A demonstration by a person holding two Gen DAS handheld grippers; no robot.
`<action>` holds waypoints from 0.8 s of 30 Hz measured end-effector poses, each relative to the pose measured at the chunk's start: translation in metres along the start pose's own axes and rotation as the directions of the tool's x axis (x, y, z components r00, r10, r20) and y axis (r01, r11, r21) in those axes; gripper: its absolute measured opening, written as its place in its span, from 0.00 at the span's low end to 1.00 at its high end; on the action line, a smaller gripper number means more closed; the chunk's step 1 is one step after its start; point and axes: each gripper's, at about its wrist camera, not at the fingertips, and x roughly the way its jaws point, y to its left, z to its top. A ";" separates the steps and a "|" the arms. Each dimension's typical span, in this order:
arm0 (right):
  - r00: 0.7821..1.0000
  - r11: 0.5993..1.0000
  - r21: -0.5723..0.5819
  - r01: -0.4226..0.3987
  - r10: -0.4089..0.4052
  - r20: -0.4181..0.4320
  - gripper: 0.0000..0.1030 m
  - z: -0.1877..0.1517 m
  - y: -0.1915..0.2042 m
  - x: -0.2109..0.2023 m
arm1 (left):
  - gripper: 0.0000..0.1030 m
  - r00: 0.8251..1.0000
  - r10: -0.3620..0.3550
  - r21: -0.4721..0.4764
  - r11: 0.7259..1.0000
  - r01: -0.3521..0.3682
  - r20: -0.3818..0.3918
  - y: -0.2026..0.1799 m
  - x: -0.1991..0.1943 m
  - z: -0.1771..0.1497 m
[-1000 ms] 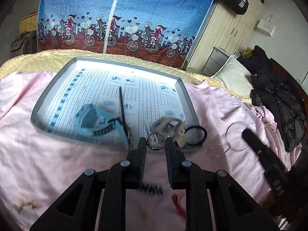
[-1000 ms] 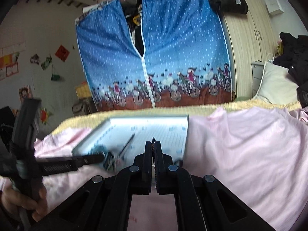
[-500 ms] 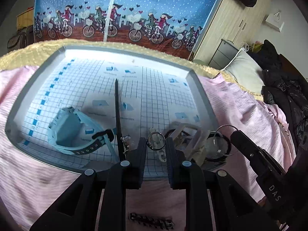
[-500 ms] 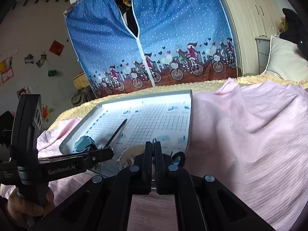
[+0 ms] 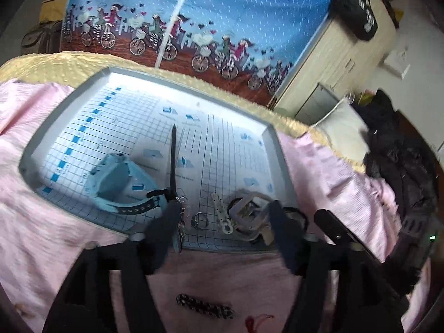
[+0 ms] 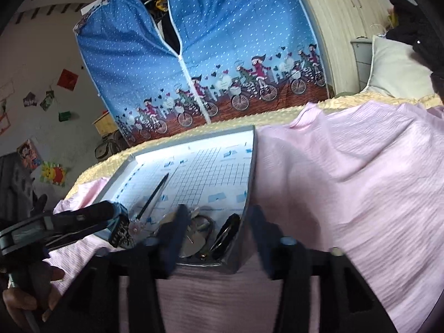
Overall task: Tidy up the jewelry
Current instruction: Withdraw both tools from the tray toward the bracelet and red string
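Jewelry: the small pieces lie in the near part of the grey tray (image 5: pixel 280 149), which rests on the pink sheet (image 5: pixel 319 166) of the bed.
Far left in tray: a light blue watch (image 5: pixel 122 186), lying on its side.
Next to the right: a thin black stick (image 5: pixel 173 161), its long axis running from near to far.
Middle: a small ring (image 5: pixel 200 220), lying free on the grid paper and touched by nothing.
Right of ring: a white link piece (image 5: pixel 222 213), then a clear clasp (image 5: pixel 249 216) and a black hair tie (image 5: pixel 298 216) in the near right corner.
Outside the tray: a black beaded clip (image 5: pixel 205 309) on the sheet, with its long axis left to right.
Left gripper (image 5: pixel 223 208): spread wide and empty, with the ring lying between its two fingers.
Right gripper (image 6: pixel 218 213): also spread wide and empty, over the near right corner of the tray.
Relation for the next move: the beaded clip lies nearer than the left fingertips, under that gripper, so I judge the left one is closer and must draw back toward the person.
Views: only the left wrist view shows the ring and the beaded clip. The right wrist view shows the left gripper from the side and a hand (image 6: pixel 25 299) on its handle.
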 end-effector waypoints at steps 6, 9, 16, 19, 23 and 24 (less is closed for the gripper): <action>0.994 0.998 -0.027 0.064 -0.062 0.094 0.91 0.002 0.014 -0.039 | 0.97 0.999 -0.014 -0.089 0.996 0.010 -0.047 0.005 -0.036 -0.007; 0.989 0.995 -0.052 0.079 -0.072 0.133 1.00 0.000 0.025 -0.060 | 0.98 1.000 -0.008 -0.105 0.994 0.007 -0.009 0.005 -0.063 -0.016; 0.972 0.988 -0.130 0.081 -0.050 0.230 1.00 -0.011 0.056 -0.111 | 0.98 0.997 0.023 -0.050 0.999 -0.019 0.075 -0.008 -0.122 -0.043; 0.971 0.984 -0.161 0.073 -0.033 0.239 1.00 -0.023 0.066 -0.128 | 0.98 0.992 0.020 -0.026 1.000 -0.017 0.123 -0.014 -0.146 -0.058; 0.970 0.976 -0.197 0.091 -0.042 0.238 1.00 -0.040 0.083 -0.147 | 0.98 0.965 0.098 0.047 0.992 -0.113 0.244 -0.029 -0.183 -0.075; 0.970 0.976 -0.198 0.094 -0.046 0.238 1.00 -0.045 0.085 -0.151 | 0.98 0.958 0.112 0.066 0.989 -0.134 0.264 -0.032 -0.190 -0.078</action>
